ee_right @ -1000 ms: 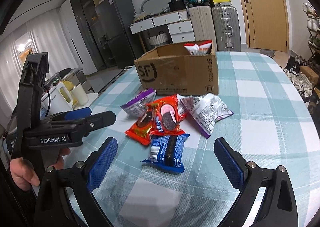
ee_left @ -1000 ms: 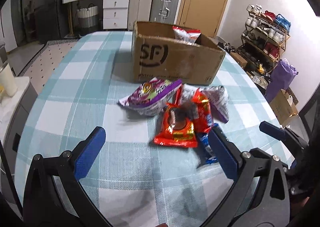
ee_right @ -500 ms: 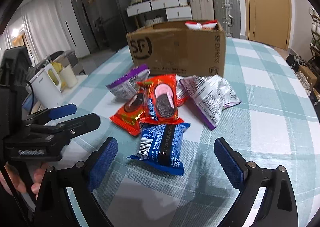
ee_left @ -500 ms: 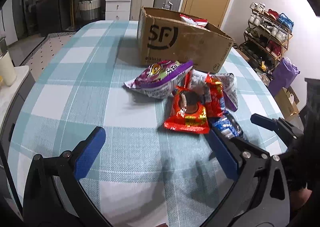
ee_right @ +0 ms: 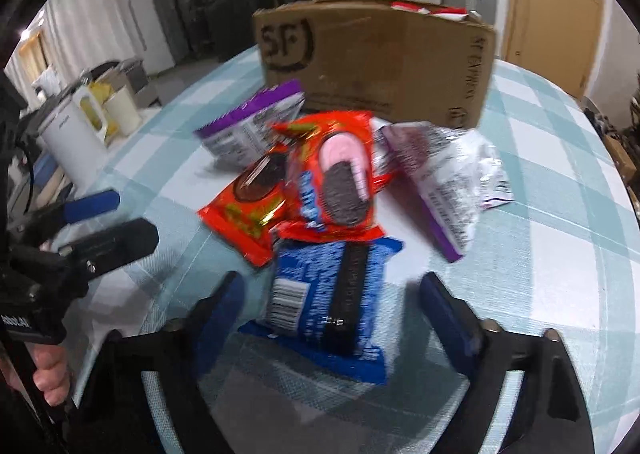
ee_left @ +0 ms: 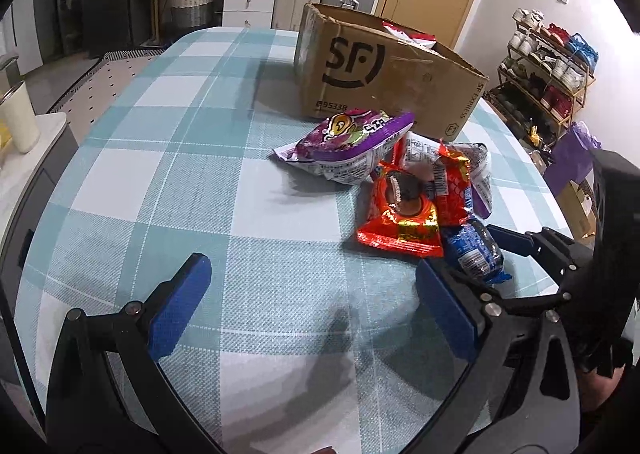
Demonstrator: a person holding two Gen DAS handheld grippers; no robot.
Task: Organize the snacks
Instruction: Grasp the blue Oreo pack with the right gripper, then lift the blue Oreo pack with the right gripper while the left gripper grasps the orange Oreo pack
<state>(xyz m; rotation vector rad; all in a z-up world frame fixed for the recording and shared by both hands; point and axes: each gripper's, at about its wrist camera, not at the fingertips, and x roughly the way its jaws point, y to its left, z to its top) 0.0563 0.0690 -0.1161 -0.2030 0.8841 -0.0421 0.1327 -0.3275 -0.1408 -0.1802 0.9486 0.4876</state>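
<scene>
Right gripper (ee_right: 332, 294), jaws closing, straddles the blue pack (ee_right: 328, 290) on the table (ee_right: 560, 254); the pads do not yet press it. Left gripper (ee_left: 312, 302) hangs spread and empty over bare cloth. For a sound grasp, centre the pack between the pads and stay clear of the red pack (ee_right: 332, 177) overlapping its far end. Box (ee_right: 380, 57) stands just behind the pile.

I count two purple bags (ee_right: 256, 121) (ee_right: 440, 177), two orange-red cookie packs (ee_right: 248, 213) (ee_right: 340, 173), one blue pack (ee_right: 332, 294), one box (ee_right: 380, 61), one packet inside (ee_left: 408, 35).
</scene>
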